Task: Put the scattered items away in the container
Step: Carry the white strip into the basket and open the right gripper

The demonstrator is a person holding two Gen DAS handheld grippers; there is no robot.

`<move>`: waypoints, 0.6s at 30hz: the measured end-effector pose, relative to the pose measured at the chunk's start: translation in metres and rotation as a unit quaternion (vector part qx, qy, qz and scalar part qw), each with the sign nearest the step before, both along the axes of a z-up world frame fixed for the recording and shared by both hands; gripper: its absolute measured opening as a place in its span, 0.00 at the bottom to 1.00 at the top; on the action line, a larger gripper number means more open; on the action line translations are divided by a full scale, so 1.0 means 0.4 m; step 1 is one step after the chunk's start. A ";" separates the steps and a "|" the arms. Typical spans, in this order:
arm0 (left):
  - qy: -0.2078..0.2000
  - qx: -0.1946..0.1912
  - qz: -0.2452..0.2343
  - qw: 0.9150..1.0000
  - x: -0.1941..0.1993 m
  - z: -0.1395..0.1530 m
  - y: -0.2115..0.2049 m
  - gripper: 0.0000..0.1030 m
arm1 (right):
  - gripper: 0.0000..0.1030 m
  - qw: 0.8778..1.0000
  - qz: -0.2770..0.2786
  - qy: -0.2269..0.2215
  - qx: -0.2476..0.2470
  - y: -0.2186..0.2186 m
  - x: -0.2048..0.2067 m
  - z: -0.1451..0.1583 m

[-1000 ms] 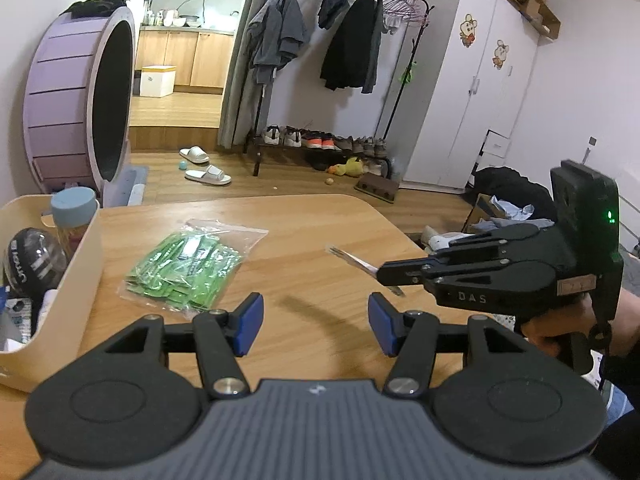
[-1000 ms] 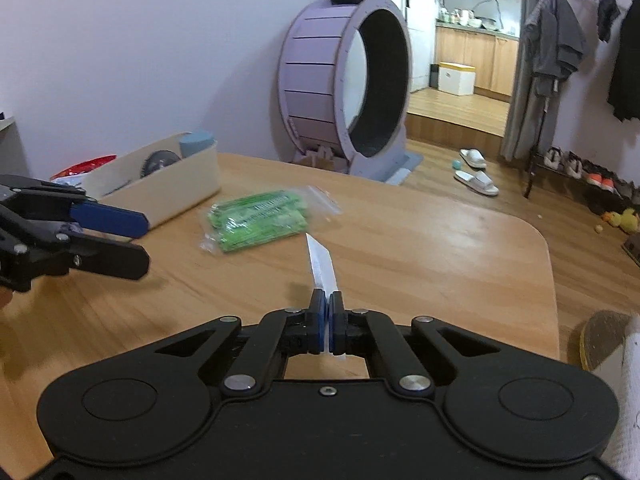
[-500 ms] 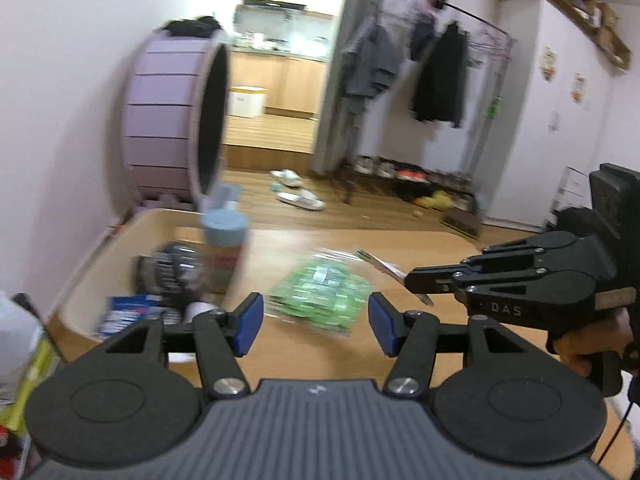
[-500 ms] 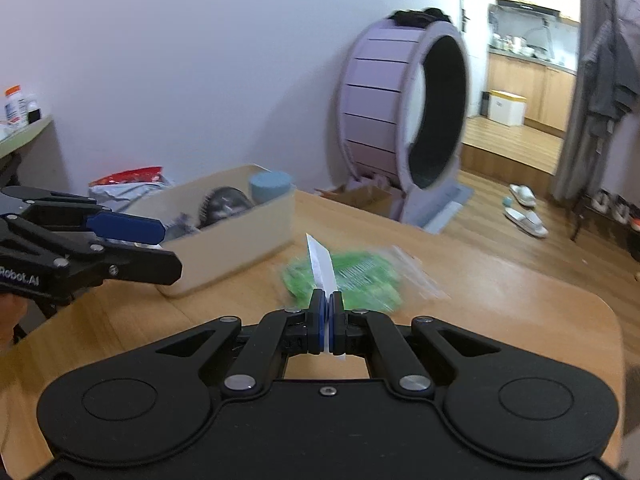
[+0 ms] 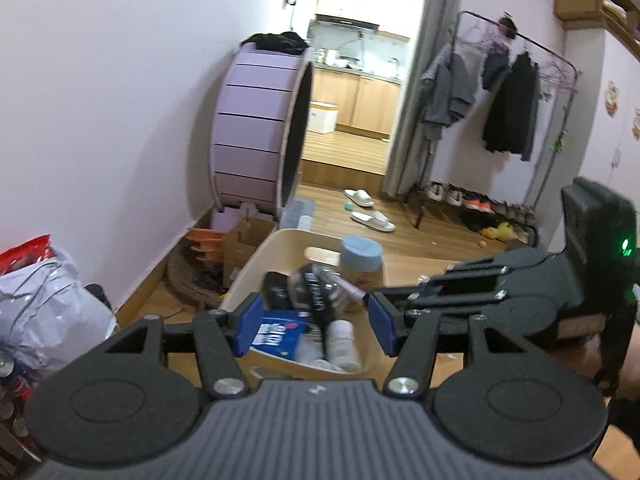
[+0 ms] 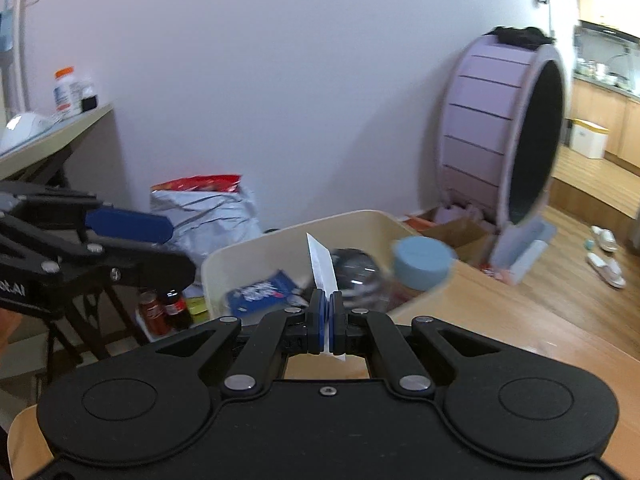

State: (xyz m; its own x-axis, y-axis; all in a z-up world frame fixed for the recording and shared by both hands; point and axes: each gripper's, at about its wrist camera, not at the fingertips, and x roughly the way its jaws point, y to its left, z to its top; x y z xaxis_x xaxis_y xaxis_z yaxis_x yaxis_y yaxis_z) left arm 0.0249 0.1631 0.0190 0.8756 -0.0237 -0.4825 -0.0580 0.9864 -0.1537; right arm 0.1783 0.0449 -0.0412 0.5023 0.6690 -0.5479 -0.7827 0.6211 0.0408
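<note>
The right gripper is pinching a white packet upright, just short of the container; the left gripper is hovering wide open, empty.

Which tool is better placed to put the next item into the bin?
Right. The right tool is shut on a white packet that already points at the beige bin just ahead. The left tool is open and holds nothing, though it also faces the bin.
</note>
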 end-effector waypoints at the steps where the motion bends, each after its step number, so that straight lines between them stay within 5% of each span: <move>1: -0.001 -0.001 0.004 1.000 -0.003 0.002 0.006 0.55 | 0.02 1.000 0.007 0.003 -0.001 0.018 0.002 -0.004; 7: 0.000 -0.012 0.014 1.000 -0.009 0.007 0.032 0.56 | 0.09 0.999 0.031 0.015 -0.018 0.084 -0.004 -0.029; 9: 0.000 -0.012 0.011 1.000 -0.006 0.006 0.033 0.56 | 0.19 0.999 0.028 0.014 -0.014 0.083 -0.006 -0.028; 11: 0.000 -0.011 0.008 1.000 -0.006 0.005 0.030 0.56 | 0.52 1.000 0.021 0.016 0.002 0.071 -0.004 -0.023; 12: -0.001 -0.012 0.007 1.000 -0.006 0.005 0.029 0.56 | 0.55 1.000 0.017 0.015 0.011 0.067 0.000 -0.020; 18: -0.003 -0.024 -0.012 1.000 -0.002 0.001 0.008 0.56 | 0.55 1.000 -0.022 0.005 0.021 -0.014 0.013 -0.002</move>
State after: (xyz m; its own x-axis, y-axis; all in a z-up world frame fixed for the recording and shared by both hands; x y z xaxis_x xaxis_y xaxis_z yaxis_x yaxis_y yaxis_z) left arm 0.0241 0.1665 0.0196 0.8772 -0.0675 -0.4753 -0.0334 0.9791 -0.2006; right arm 0.1837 0.0393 -0.0420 0.5259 0.6694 -0.5247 -0.7541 0.6523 0.0765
